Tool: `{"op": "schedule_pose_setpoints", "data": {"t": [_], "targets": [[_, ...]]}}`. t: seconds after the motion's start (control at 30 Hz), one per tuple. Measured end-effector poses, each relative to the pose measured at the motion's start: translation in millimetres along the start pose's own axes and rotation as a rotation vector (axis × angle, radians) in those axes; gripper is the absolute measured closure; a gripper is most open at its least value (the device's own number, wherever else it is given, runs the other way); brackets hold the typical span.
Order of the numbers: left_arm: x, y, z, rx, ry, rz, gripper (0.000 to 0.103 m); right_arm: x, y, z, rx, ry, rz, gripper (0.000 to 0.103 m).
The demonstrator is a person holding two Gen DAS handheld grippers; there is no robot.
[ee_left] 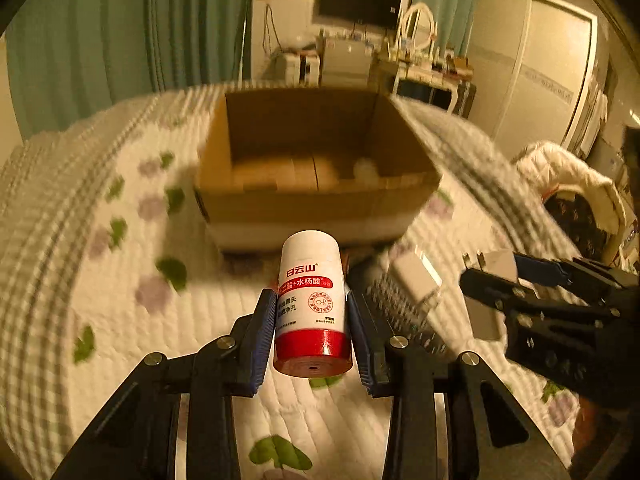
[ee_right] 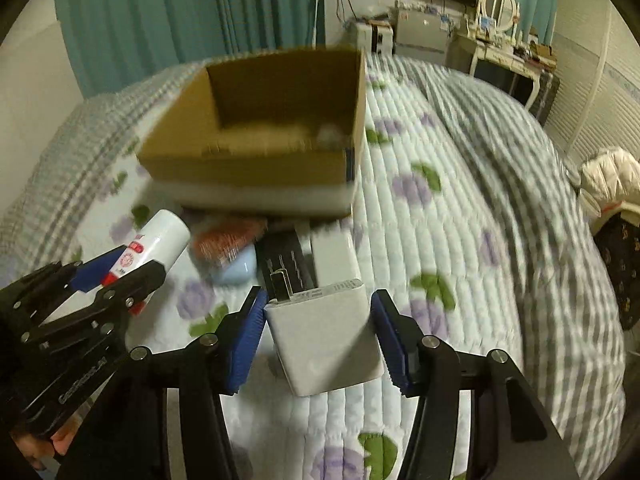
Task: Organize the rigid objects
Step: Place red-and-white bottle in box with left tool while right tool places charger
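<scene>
— From where is the left wrist view taken?
— From just behind the left gripper [ee_left: 311, 322], low over the bed [ee_left: 120, 320], faced toward the cardboard box [ee_left: 316, 200], which is seen near and almost square-on.
— And the right wrist view?
— From behind the right gripper [ee_right: 318, 332], aimed at the same cardboard box [ee_right: 248, 168] from its right, slightly farther back and higher.
— What is shared?
— The box, the bed [ee_right: 460, 240] before it, and the curtains [ee_left: 120, 40] and desk [ee_right: 500, 56] beyond it are seen in both; each gripper is caught at the other view's edge.
</scene>
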State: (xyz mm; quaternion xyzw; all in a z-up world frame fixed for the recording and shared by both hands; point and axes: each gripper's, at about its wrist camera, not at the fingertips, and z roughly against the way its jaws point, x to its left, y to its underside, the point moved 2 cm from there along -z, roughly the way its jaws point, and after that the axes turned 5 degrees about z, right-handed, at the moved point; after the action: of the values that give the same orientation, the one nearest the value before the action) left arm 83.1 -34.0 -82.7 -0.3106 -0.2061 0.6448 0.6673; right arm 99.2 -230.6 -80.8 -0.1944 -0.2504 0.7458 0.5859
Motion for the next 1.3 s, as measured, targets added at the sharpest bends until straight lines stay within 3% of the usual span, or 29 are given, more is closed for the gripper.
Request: {"op": "schedule_pose_setpoints", "data": {"t": [0.33,0.47,0.6,0.83,0.97,1.13,1.17,1.23,1.3], "targets": [[6.6,-76.3,18.9,-0.116,-0.033,-0.003,0.067,-3.3,-102.0,37.7,-0.170,-0.052,0.023,0.050],[9.3,-103.0,4.3,-0.132,-0.062,-0.003,0.067,-1.0,-136.4,36.5,-0.203,-0.047,0.066,0.050],[12.9,-120.1,-29.8,-0.114,-0.041,0.034,0.067,-4.6,-163.5,16.9,-0.205,-0.026,0.099,0.050],[11.7,-117.5,-102.0,-0.044,-0.029,0.028,0.067,-16.6,-175.4,-33.4,-0.167,-0.028,0.097,0.050],[9.2,-110.0,-122.4,-0.015,-0.017,0.035,0.066,-24.6,-169.3,-61.8,-0.134,-0.058,0.075,0.050],[7.5,-106.7,-128.5,-0.002,-0.021,0.040,0.065,-23.3,-167.1,-69.9,-0.134,-0.102,0.069,0.050],[6.1,-107.1,-124.2,-0.017,-0.027,0.033,0.063,-22.9,-167.5,-69.8,-0.136,-0.105,0.070,0.050],[3.7,-109.8,-115.2,-0.042,-0.044,0.013,0.050,-21.8,-166.4,-68.1,-0.137,-0.103,0.073,0.050],[3.5,-114.0,-107.6,-0.047,-0.074,-0.008,0.049,-22.5,-167.2,-64.9,-0.139,-0.108,0.068,0.050]]}}
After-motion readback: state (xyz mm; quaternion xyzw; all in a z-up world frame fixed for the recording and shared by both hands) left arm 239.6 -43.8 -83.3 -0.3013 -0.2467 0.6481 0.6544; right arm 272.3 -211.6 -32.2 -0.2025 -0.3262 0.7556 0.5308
